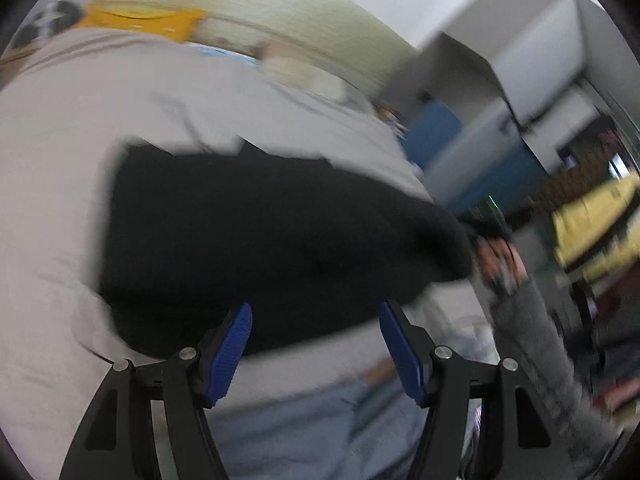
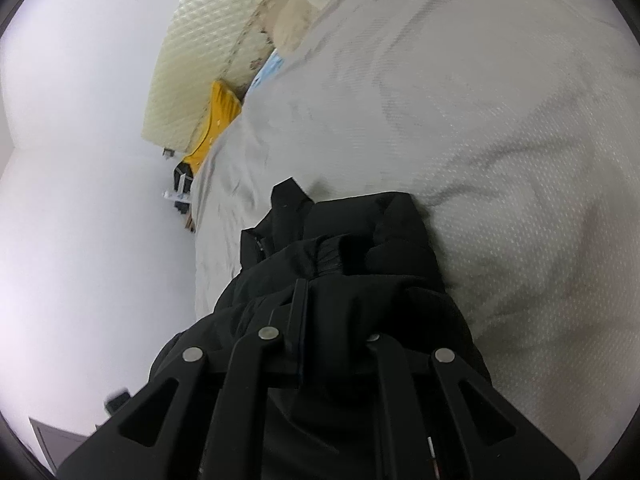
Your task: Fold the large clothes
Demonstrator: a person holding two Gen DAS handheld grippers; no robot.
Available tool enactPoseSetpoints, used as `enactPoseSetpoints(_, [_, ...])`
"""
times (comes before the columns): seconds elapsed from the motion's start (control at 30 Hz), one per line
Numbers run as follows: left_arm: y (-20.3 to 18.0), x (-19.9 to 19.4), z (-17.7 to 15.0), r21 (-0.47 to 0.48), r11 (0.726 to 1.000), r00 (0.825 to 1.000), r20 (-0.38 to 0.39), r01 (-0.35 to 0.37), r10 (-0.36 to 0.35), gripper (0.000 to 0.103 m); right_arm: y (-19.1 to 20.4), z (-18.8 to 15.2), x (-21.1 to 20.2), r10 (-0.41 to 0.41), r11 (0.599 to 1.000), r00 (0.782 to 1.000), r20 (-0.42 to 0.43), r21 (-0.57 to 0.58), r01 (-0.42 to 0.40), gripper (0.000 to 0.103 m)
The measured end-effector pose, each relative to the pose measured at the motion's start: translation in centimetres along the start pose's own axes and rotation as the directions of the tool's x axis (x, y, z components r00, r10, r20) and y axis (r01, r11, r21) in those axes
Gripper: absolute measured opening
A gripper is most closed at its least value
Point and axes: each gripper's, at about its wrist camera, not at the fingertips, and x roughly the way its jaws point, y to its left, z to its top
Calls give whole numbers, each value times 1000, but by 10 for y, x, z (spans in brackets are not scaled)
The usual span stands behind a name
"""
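Note:
A black jacket point(image 1: 260, 232) lies folded in a dark block on the grey bedsheet point(image 1: 100, 128). My left gripper point(image 1: 316, 340) is open with its blue pads apart, hovering just in front of the jacket's near edge and holding nothing. In the right wrist view the same black jacket point(image 2: 352, 248) is bunched around my right gripper point(image 2: 320, 300), whose fingers are shut on a fold of it; the fingertips are hidden in the fabric. The right hand also shows at the jacket's right corner in the left wrist view point(image 1: 500, 256).
The grey bedsheet point(image 2: 460, 100) fills most of the right wrist view. A cream quilted headboard point(image 2: 200, 48) and a yellow item point(image 2: 220, 116) stand by the white wall. Light blue fabric point(image 1: 320, 420) lies below my left gripper. Blue and white furniture point(image 1: 480, 152) stands right of the bed.

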Motion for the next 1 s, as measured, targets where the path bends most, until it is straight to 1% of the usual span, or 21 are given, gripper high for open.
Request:
enactPoseSetpoints(0.03, [-18, 16, -14, 46, 998, 999, -30, 35, -33, 66, 0, 0, 1, -7, 1000, 1000, 3, 5, 7, 10])
enactPoseSetpoints(0.07, [-28, 28, -23, 76, 996, 997, -55, 54, -50, 66, -1, 1, 2, -12, 1000, 1000, 6, 13, 12, 10])
enactPoseSetpoints(0.1, [-37, 40, -30, 104, 993, 996, -75, 57, -49, 66, -1, 2, 4, -19, 999, 1000, 8, 27, 18, 10])
enactPoseSetpoints(0.17, [-52, 69, -42, 169, 986, 993, -114, 4, 15, 66, -1, 3, 6, -28, 999, 1000, 10, 47, 28, 10])
enactPoseSetpoints(0.23, [-51, 102, -41, 158, 987, 987, -151, -29, 53, 66, 0, 6, 8, -39, 997, 999, 11, 60, 38, 10])
enactPoseSetpoints(0.27, [-48, 112, -39, 151, 987, 986, -146, -54, 76, 66, 1, 6, 8, -42, 997, 999, 10, 62, 41, 10])
enactPoseSetpoints(0.3, [-42, 120, -34, 130, 988, 987, -124, -89, 105, 66, 3, 7, 8, -44, 997, 999, 10, 61, 43, 11])
enactPoseSetpoints(0.37, [-33, 127, -23, 115, 984, 988, -51, -139, 145, 66, 5, 7, 7, -26, 998, 1000, 15, 53, 26, 15])
enactPoseSetpoints(0.4, [-29, 130, -17, 109, 978, 983, -9, -180, 182, 66, 4, 6, 8, -21, 998, 1000, 13, 56, 20, 16])
enactPoseSetpoints(0.43, [-22, 130, -7, 80, 974, 978, 31, -210, 208, 65, 2, 6, 9, -19, 998, 1000, 8, 60, 18, 17])
enactPoseSetpoints(0.5, [-12, 129, 4, 17, 985, 983, 69, -171, 169, 65, -1, 6, 8, -11, 998, 1000, -4, 56, 11, 17])
enactPoseSetpoints(0.57, [-12, 124, 14, 8, 983, 976, 120, -186, 183, 65, -1, 5, 2, -2, 999, 1000, -15, 39, 3, 17])
enactPoseSetpoints(0.67, [-17, 126, 26, 27, 976, 966, 152, -217, 211, 65, 4, 3, -14, 14, 1000, 999, -36, -7, -14, 18])
enactPoseSetpoints(0.73, [-18, 127, 35, 19, 976, 962, 169, -219, 213, 65, 11, -1, -26, 8, 999, 999, -47, -47, -11, 20])
enactPoseSetpoints(0.8, [-17, 126, 43, 8, 977, 961, 185, -212, 207, 65, 17, -6, -41, -17, 996, 999, -34, -90, 14, 28])
enactPoseSetpoints(0.83, [-17, 125, 45, 4, 979, 961, 191, -206, 201, 65, 19, -8, -51, -29, 994, 999, -20, -106, 27, 40])
enactPoseSetpoints(0.87, [-17, 126, 47, 4, 979, 960, 196, -204, 199, 65, 21, -11, -66, -44, 992, 999, 7, -120, 44, 48])
enactPoseSetpoints(0.97, [-21, 127, 57, 31, 970, 947, 224, -243, 230, 65, 33, -20, -99, -110, 975, 990, 82, -185, 124, 50])
enactPoseSetpoints(1.0, [-22, 128, 60, 35, 967, 943, 232, -254, 239, 65, 40, -27, -108, -116, 968, 988, 99, -211, 135, 50])
